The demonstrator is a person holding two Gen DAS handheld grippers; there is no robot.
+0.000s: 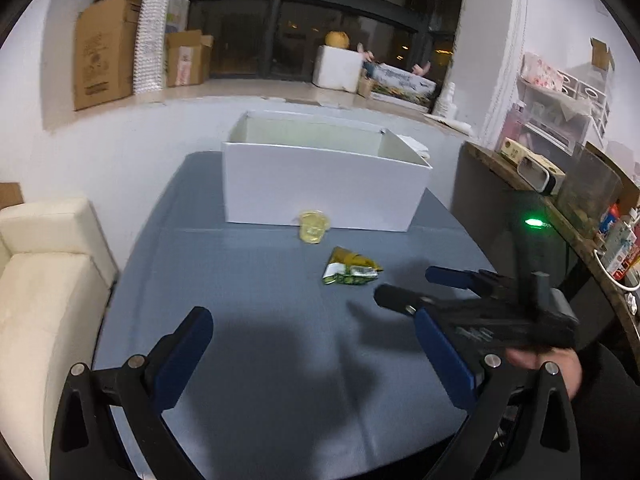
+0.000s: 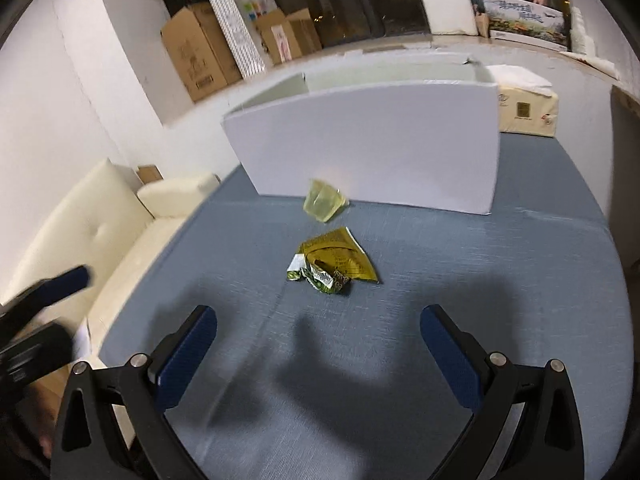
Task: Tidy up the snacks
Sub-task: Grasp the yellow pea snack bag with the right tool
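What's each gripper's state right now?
Left gripper: open, holding nothing.
Right gripper: open, holding nothing; green snack packet lies ahead on the table.

I can read almost nothing here. Ahead of my right claw, the green-and-gold snack wrapper [image 2: 334,266] carries print too crumpled and small to make out. Beyond the white box [image 2: 372,140], the tissue pack [image 2: 528,110] shows a square emblem and red marks, illegible. The cardboard boxes [image 2: 200,56] far ahead bear blurred printing.
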